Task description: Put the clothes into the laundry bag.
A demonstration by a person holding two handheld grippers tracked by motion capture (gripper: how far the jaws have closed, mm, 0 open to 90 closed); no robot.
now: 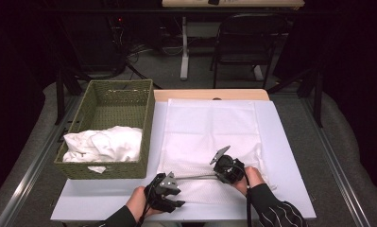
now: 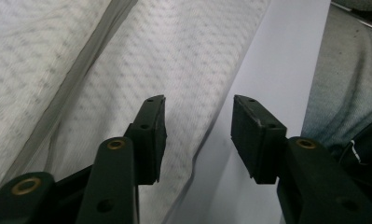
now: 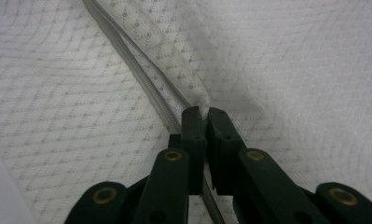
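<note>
A white dotted fabric cover (image 1: 209,127) lies flat on the white table top (image 1: 290,189), and a grey zipper (image 1: 195,177) runs along its near part. My right gripper (image 3: 201,114) is shut on a pinch of the cover's cloth (image 3: 200,99) right beside the zipper (image 3: 141,81). In the high view this right gripper (image 1: 220,175) rests on the cover at the zipper's right end. My left gripper (image 2: 198,128) stands open over the cover's near edge (image 2: 174,70), with nothing between its pads. In the high view the left gripper (image 1: 179,202) sits at the zipper's left end.
A green woven basket (image 1: 146,118) stands at the left of the table with crumpled white cloth (image 1: 106,144) in its near half. A strip of wooden table top (image 1: 209,94) shows behind the cover. A folding chair (image 1: 245,42) stands beyond the table.
</note>
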